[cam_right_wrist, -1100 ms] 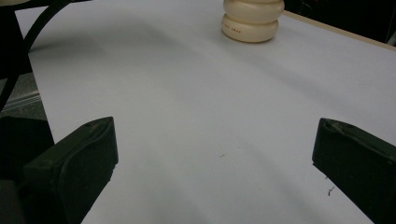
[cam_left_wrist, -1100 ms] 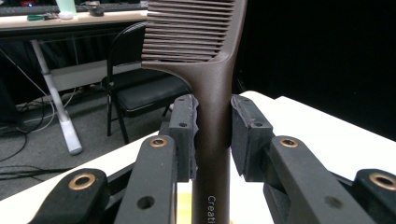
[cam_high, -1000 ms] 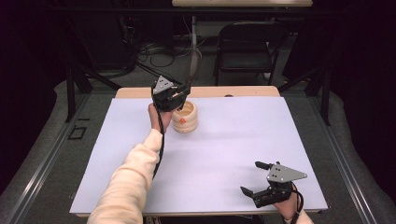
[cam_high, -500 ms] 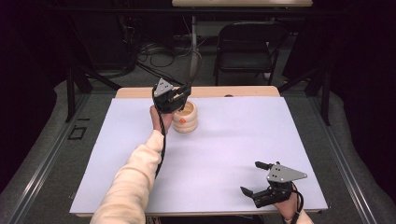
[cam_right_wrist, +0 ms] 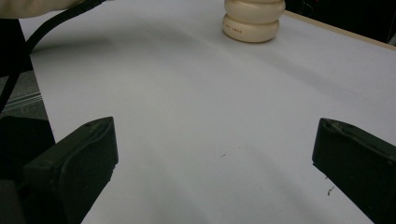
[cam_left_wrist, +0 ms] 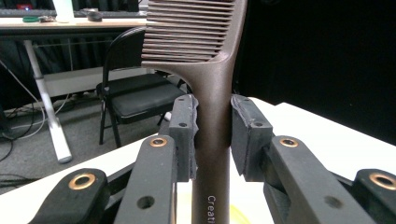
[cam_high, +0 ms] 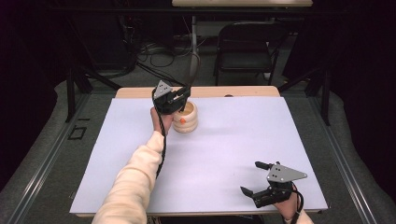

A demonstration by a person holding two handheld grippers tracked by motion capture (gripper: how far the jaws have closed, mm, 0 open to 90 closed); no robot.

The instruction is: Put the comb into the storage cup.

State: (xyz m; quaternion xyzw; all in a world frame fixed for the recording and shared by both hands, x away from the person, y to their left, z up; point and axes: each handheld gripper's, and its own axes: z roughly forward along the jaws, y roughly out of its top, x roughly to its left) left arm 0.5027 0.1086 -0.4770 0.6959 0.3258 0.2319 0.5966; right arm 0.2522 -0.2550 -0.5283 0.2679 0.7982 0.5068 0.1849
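My left gripper (cam_high: 182, 100) is shut on the handle of a brown comb (cam_left_wrist: 212, 70), which stands upright with its teeth at the top. Both pads (cam_left_wrist: 184, 126) press the handle from either side. In the high view the comb (cam_high: 192, 72) rises as a thin blurred strip above a cream, ribbed holder (cam_high: 186, 120) at the back of the table; the gripper hovers right over that holder. The holder's inside is hidden. My right gripper (cam_high: 250, 177) rests open and empty near the front right edge; its jaws (cam_right_wrist: 215, 133) stand wide apart over bare white surface.
The white table top (cam_high: 224, 144) has a wooden strip (cam_high: 243, 91) along its far edge. A black folding chair (cam_high: 243, 46) and cables stand behind it. In the right gripper view the cream holder (cam_right_wrist: 253, 18) is far ahead, with a black cable (cam_right_wrist: 42, 28) at the left.
The left gripper with the comb has shifted only very slightly over the holder. The right gripper has not moved.
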